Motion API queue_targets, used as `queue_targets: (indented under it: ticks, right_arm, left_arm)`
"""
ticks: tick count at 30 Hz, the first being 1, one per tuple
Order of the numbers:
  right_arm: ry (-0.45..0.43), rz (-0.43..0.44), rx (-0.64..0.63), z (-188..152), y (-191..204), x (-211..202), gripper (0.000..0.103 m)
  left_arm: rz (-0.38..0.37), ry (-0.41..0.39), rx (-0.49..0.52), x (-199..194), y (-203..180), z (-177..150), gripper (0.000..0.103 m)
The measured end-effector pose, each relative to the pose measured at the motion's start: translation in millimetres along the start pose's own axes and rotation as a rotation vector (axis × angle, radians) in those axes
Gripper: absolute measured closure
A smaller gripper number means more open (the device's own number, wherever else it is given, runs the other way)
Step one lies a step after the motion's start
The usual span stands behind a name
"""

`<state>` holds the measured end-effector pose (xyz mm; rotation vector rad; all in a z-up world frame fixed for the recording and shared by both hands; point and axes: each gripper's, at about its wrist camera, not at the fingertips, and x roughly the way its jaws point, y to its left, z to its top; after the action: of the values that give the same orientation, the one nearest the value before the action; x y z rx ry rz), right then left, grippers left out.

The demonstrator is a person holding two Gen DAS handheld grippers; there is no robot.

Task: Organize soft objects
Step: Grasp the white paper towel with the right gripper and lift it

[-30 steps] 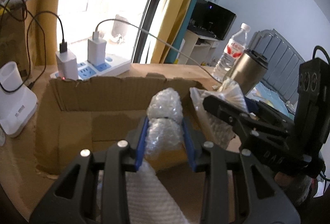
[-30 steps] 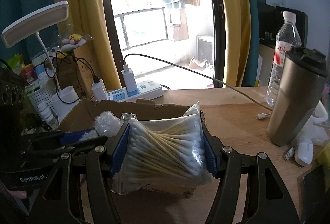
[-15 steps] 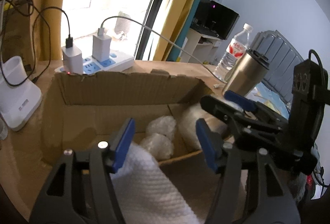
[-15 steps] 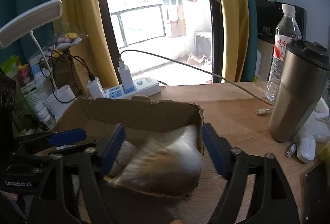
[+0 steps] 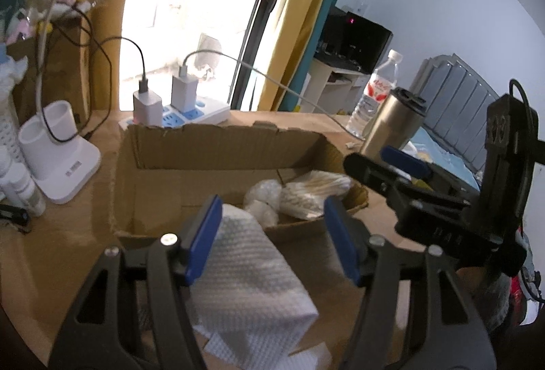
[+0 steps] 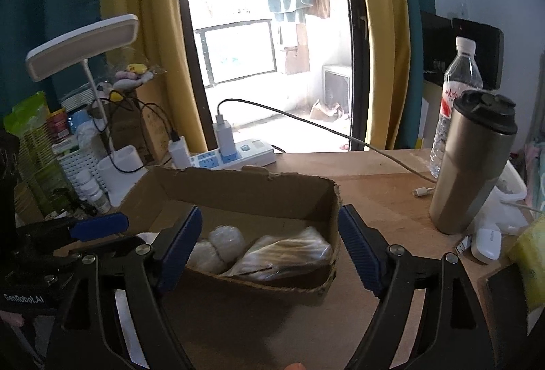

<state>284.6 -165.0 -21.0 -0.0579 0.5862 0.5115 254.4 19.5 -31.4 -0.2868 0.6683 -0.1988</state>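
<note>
While both of my grippers hang over the near edge of the single cardboard box [image 6: 238, 189], neither one grips anything: the left gripper [image 5: 272, 237] has its jaws spread wide, and the right gripper [image 6: 269, 247] is likewise agape with nothing between its blue pads. I count two soft things inside the box, both at its right end: one bubble wrap bundle [image 6: 218, 247], pinched into two lumps, and one bag of cotton swabs [image 6: 289, 256] lying just beside it on the right, the two touching. From the left wrist view I see the same pair, the bundle [image 5: 264, 203] and the swab bag [image 5: 313, 196], past the box's near wall. One more soft item sits outside the box: a folded white paper towel [image 5: 248, 278] on the wooden table [image 6: 374, 175], lying under and between my left fingers, its far end reaching the box's front wall. Behind the box I count one power strip [image 6: 235, 153] with two chargers plugged in, one white desk lamp [image 6: 81, 46], one steel tumbler [image 6: 473, 162] and one water bottle [image 6: 460, 87] standing to the right, the bottle behind the tumbler.
</note>
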Motion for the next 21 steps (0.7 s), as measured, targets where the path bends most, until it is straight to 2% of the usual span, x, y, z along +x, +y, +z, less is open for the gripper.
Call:
queue_targets:
  ticks: [6, 10, 21]
  right_arm:
    - [-0.012, -0.007, -0.018, -4, 11, -23, 0.019]
    - [-0.016, -0.013, -0.023, -7, 16, -35, 0.019]
    - [-0.004, -0.014, -0.043, -22, 34, -57, 0.019]
  left_arm:
    - [0.020, -0.038, 0.013, -24, -4, -6, 0.038]
    - [0.029, -0.060, 0.006, -41, -2, -12, 0.033]
    - [0.058, -0.096, -0.021, -76, 10, -32, 0.031]
